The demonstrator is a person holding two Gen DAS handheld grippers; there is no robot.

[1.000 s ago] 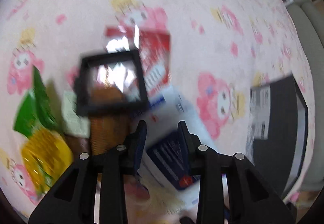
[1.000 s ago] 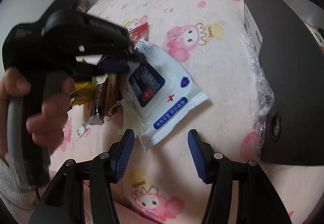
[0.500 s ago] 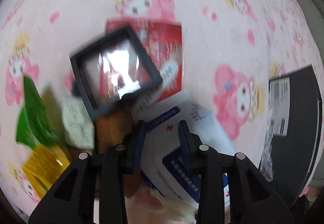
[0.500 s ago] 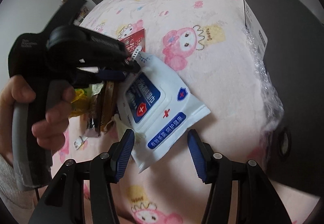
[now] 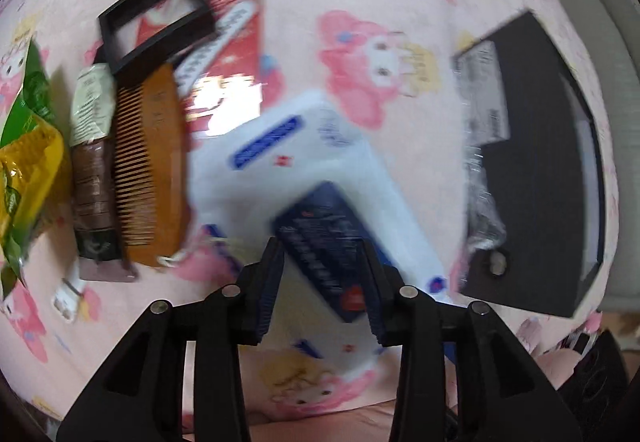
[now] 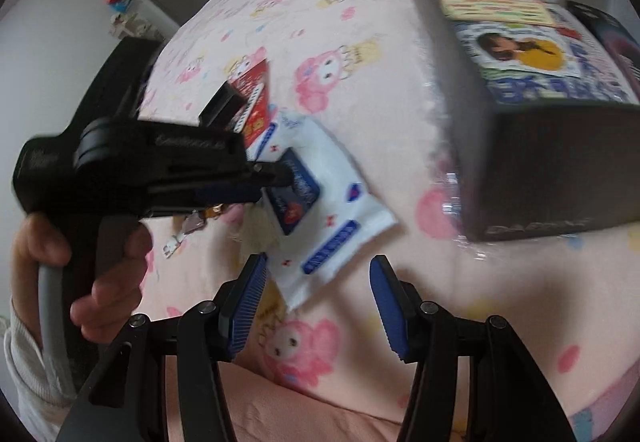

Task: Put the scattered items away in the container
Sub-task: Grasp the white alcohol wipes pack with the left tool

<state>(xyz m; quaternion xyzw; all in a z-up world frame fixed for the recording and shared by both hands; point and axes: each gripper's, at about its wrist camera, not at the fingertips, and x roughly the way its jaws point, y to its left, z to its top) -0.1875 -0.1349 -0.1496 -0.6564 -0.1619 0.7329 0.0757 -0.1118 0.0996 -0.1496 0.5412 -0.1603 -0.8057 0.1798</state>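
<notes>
A white wet-wipe pack (image 5: 304,162) with a dark blue label lies on the pink cartoon-print blanket; it also shows in the right wrist view (image 6: 324,202). My left gripper (image 5: 322,274) is open and hovers just over the pack's blue label, jaws either side of it. My right gripper (image 6: 316,294) is open and empty, above the pack's near corner. The black box (image 6: 532,146) stands to the right with a printed packet (image 6: 532,54) inside; it also shows in the left wrist view (image 5: 552,162).
Left of the pack lie a wooden comb (image 5: 150,170), a brown tube (image 5: 94,182), a black square frame (image 5: 154,20), a red packet (image 5: 232,42) and green-yellow snack bags (image 5: 28,146). A small white clip (image 5: 68,294) lies near them.
My left gripper has moved right, away from the frame and comb, to over the wipe pack's blue label. My right gripper has shifted so the inside of the black box shows.
</notes>
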